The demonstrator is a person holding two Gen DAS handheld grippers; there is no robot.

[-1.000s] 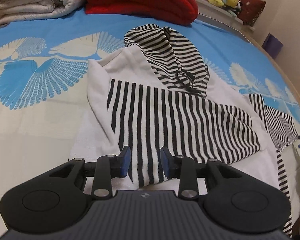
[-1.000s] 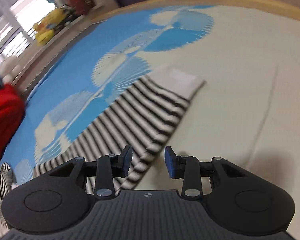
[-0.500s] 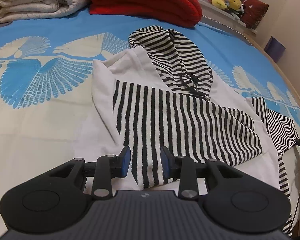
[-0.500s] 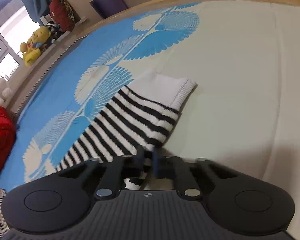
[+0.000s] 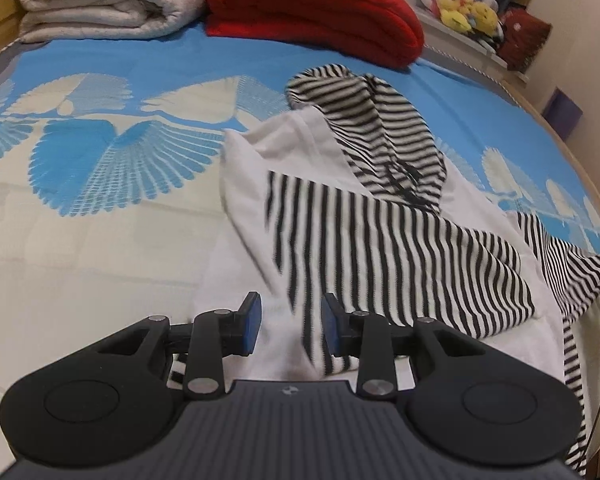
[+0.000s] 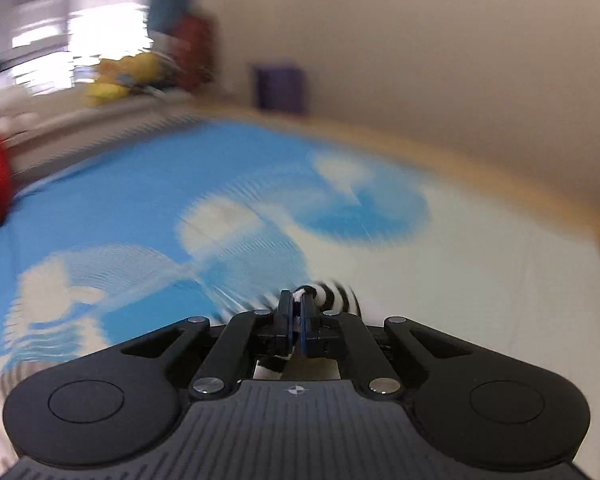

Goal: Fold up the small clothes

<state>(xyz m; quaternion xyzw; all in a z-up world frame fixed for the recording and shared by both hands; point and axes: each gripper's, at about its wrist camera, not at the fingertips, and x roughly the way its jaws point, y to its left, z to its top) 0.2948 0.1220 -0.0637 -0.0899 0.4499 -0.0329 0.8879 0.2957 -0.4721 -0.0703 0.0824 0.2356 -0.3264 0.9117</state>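
Right wrist view, heavily smeared, shows what has just changed: a second ago the right tongs (image 6: 295, 312) stood apart over the striped sleeve (image 6: 332, 294) lying flat on the bed (image 6: 480, 280); now the blue pads are pinched together on a bunch of that striped cloth and the camera looks out level across the bed instead of down at it. From the left wrist view the sleeve's far end (image 5: 572, 264) rises off the bed at the right edge. I judge that the second sleeve fold has begun, the sleeve to be carried across the hoodie (image 5: 380, 240). That hoodie lies on the bed, hood away, one striped sleeve already folded over its white body. The left tongs (image 5: 290, 320) hang partly open over the near hem, holding nothing; whether they touch the cloth I cannot tell.
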